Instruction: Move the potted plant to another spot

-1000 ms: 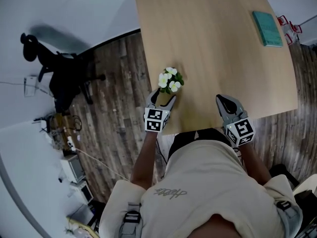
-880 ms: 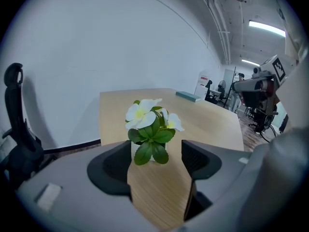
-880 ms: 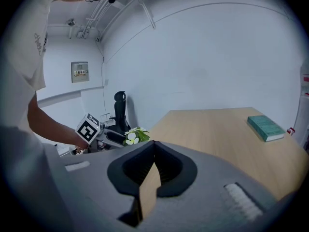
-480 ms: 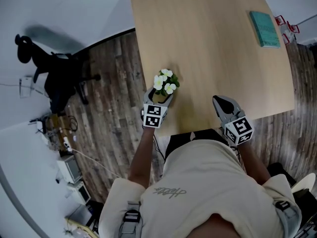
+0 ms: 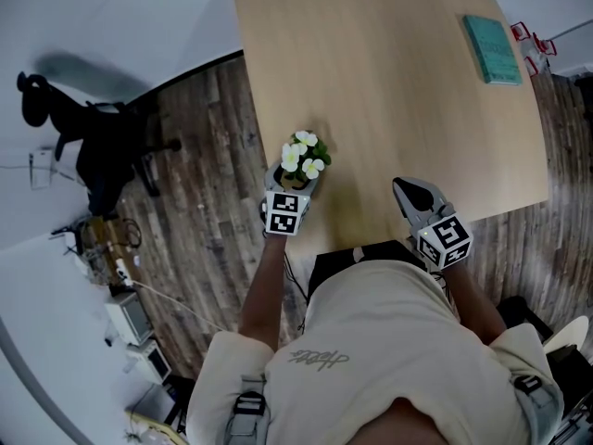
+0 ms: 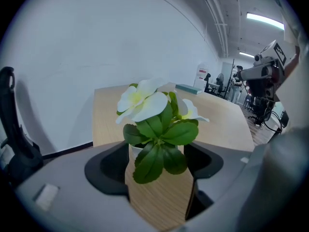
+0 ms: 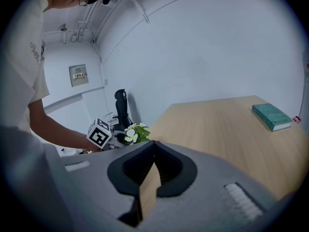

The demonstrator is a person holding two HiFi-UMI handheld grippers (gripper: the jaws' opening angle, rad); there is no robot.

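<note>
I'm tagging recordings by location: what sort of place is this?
Probably an office or lab workspace: a black office chair on wood-plank floor, a plain table with a teal book, and equipment on stands further off.

Head view looks steeply down on the table [image 5: 389, 91]; gripper views look low across it, sharing the potted plant [image 5: 303, 158].

No legible text, shirt script [image 5: 318, 361] — blurred

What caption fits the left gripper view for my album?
The left gripper opens its jaws around a small potted plant with white flowers on a pale wooden table.
</note>
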